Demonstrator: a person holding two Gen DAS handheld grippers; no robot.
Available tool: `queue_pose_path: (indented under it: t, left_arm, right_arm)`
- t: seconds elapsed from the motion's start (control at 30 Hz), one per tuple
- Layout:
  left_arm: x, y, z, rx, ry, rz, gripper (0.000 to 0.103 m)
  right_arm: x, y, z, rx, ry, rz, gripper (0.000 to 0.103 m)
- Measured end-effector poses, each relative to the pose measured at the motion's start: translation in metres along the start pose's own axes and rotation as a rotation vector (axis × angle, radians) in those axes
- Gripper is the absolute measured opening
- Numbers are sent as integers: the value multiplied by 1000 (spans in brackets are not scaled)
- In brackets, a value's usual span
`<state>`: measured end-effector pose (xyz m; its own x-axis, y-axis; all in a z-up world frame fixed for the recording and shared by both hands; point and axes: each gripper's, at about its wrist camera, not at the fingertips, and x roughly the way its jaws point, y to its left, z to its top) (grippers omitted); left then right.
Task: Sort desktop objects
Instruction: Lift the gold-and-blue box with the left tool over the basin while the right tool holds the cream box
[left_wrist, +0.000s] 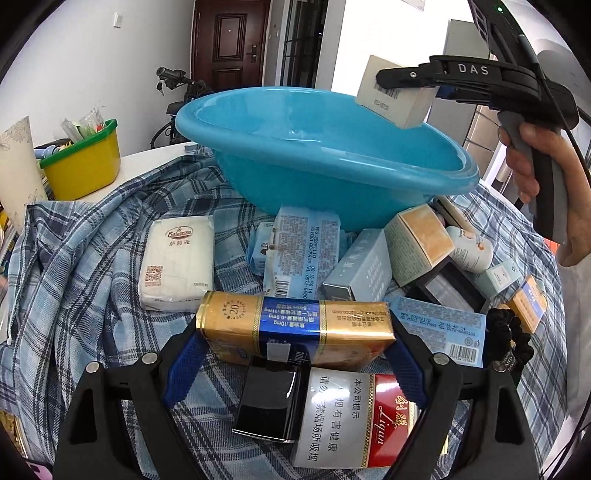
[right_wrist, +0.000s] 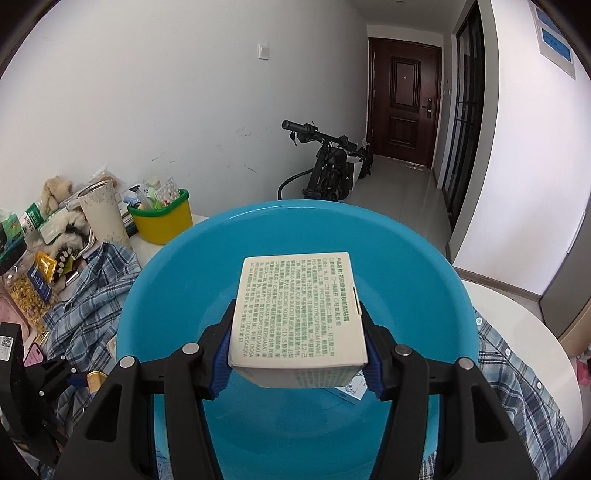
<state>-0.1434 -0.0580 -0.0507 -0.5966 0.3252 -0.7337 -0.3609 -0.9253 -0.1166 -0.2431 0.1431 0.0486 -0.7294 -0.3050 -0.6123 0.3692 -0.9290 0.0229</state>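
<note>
Around your left gripper (left_wrist: 291, 373), cigarette packs, tissue packets and small cartons are crowding the plaid cloth (left_wrist: 74, 266), and a gold carton (left_wrist: 295, 328) is sitting between its wide-open fingers, though you cannot tell whether the pads are pressing it. Behind the clutter, the blue basin (right_wrist: 177, 280) is standing, with a yellow bin (left_wrist: 85, 166) off to its left. Your right gripper (right_wrist: 297, 354) is clamping a cream box (right_wrist: 299, 306) above the basin's hollow.
</note>
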Motion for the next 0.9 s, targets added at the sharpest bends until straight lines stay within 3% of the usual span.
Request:
queue_pose_path:
  t: [0.3, 0.5, 0.67, 0.9]
  left_arm:
    - [-10, 4, 2, -40, -17, 3, 90]
    - [-44, 0, 8, -53, -69, 57, 90]
    - [-91, 2, 38, -86, -195, 83, 89]
    - [-126, -19, 105, -7, -341, 124, 89]
  right_arm:
    - [-5, 3, 2, 0, -7, 28, 56]
    - [-12, 3, 5, 4, -21, 40, 56]
    - [-19, 5, 8, 6, -38, 48, 56]
    - [-25, 4, 10, 10, -51, 53, 56]
